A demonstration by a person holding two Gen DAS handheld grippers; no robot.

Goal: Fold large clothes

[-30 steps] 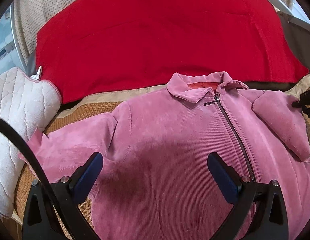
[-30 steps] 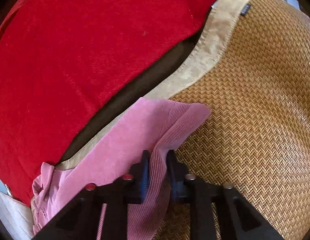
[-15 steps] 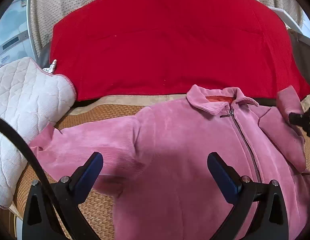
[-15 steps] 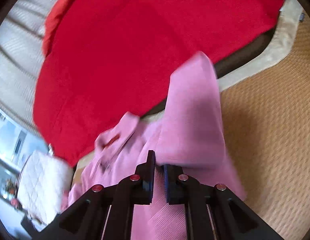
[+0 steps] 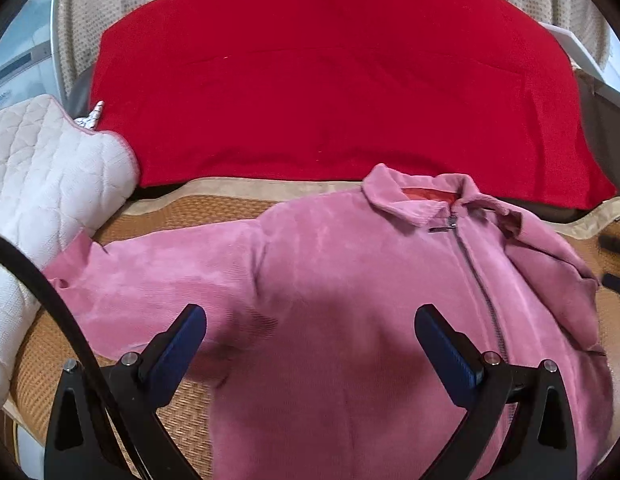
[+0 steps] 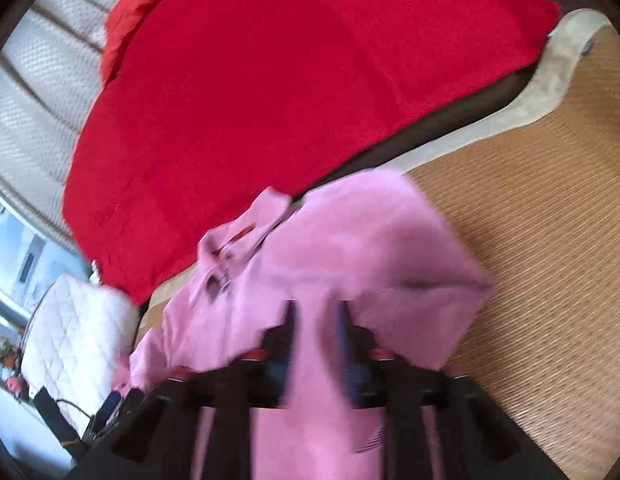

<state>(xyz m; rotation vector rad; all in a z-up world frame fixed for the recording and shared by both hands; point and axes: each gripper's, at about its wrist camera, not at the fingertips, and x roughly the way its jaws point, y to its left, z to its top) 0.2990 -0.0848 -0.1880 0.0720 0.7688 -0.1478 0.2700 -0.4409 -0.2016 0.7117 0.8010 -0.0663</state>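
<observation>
No text, label, brand, number or sign can be read anywhere in either view.

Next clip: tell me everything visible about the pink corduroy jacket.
The pink corduroy jacket lies front up on the woven straw mat, collar toward the red blanket. It is fine-ribbed and soft-looking, with a fold-down collar, reddish lining and a grey metal zipper closed to the neck. One sleeve stretches out flat toward the white quilted pillow; the other is folded across the chest. No gripper pads press on it.
</observation>
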